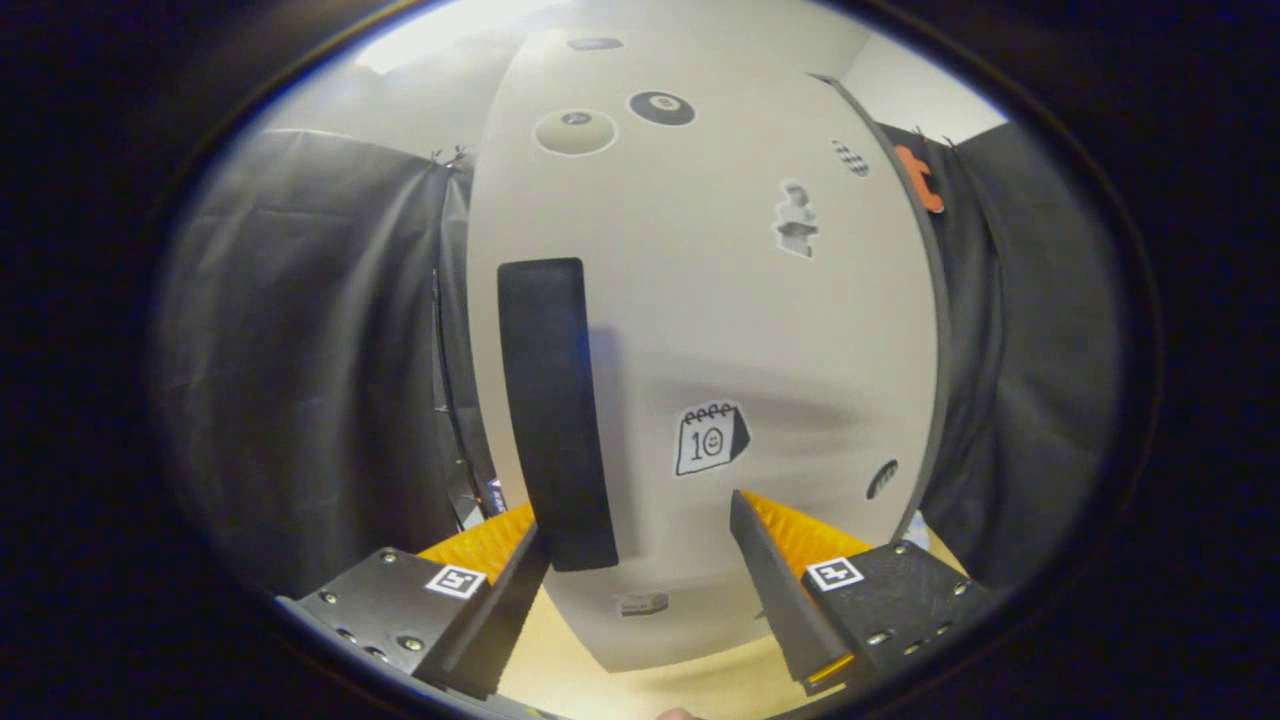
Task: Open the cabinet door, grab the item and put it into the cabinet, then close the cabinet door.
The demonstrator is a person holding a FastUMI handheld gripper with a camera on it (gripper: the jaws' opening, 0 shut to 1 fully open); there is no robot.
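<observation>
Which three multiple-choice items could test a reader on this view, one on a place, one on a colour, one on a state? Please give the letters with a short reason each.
1. Where is the calendar sticker?
A. on the cloth wall
B. on the cabinet door, right of the handle
C. on the table

2. What colour is the handle?
A. black
B. red
C. white

3. How is the gripper?
A. shut on the handle
B. shut on nothing
C. open

Answers: 1 B, the sticker sits on the pale door beside the handle. 2 A, the long vertical bar is black. 3 C, the fingers stand wide apart, the handle's lower end just inside the left one.
</observation>
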